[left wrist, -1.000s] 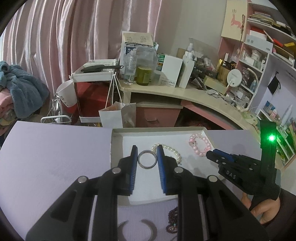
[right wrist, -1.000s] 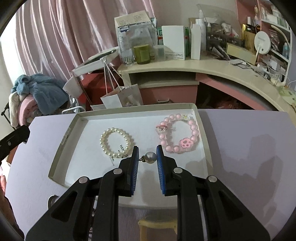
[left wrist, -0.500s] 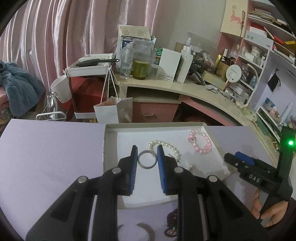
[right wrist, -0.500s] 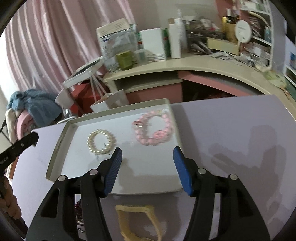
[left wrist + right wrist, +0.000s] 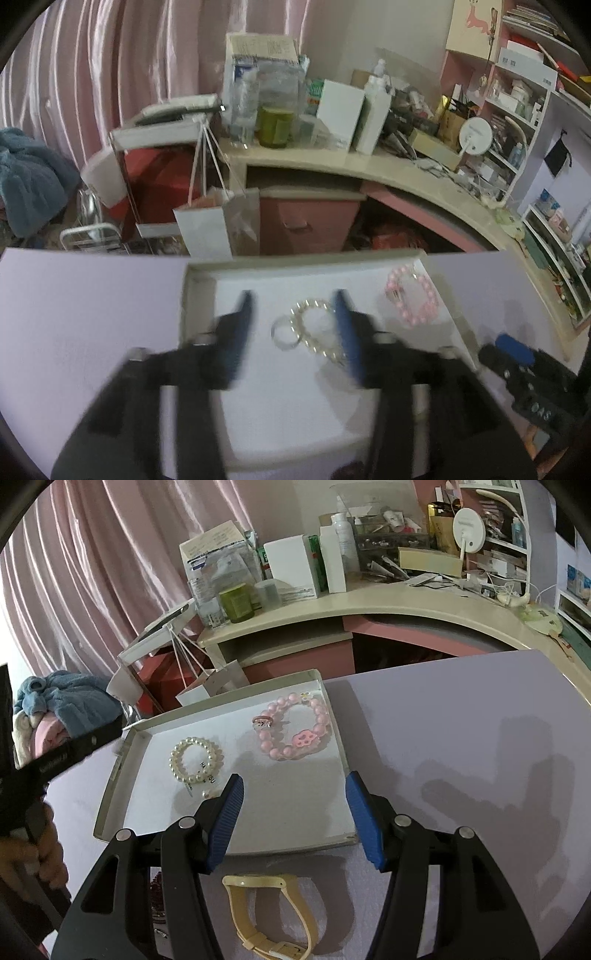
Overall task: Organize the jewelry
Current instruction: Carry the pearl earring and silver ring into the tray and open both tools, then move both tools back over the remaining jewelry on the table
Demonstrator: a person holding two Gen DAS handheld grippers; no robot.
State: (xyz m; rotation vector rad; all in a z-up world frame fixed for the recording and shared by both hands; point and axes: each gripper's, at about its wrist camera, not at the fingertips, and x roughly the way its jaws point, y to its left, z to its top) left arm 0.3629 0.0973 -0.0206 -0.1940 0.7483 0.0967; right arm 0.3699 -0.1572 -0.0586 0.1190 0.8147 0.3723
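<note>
A shallow white tray (image 5: 110, 794) lies on the lilac table. In it are a pearl bracelet (image 5: 195, 759), a pink bead bracelet (image 5: 295, 731) and a small pearl earring (image 5: 207, 794). In the left wrist view my left gripper (image 5: 295, 314) is open above the tray (image 5: 199, 280), blurred by motion; a silver ring (image 5: 284, 334) lies between its fingers beside the pearl bracelet (image 5: 317, 328). The pink bracelet (image 5: 412, 299) is to the right. My right gripper (image 5: 293, 805) is open and empty over the tray's near edge.
A yellow watch strap (image 5: 269, 912) and dark red beads (image 5: 157, 893) lie on the table in front of the tray. The other gripper's body (image 5: 532, 384) is at right. A cluttered desk (image 5: 369, 602) and a paper bag (image 5: 218, 229) stand behind.
My left gripper opened and let go of the silver ring, which now lies in the tray. My right gripper had opened earlier, dropping the pearl earring, and drew back slightly.
</note>
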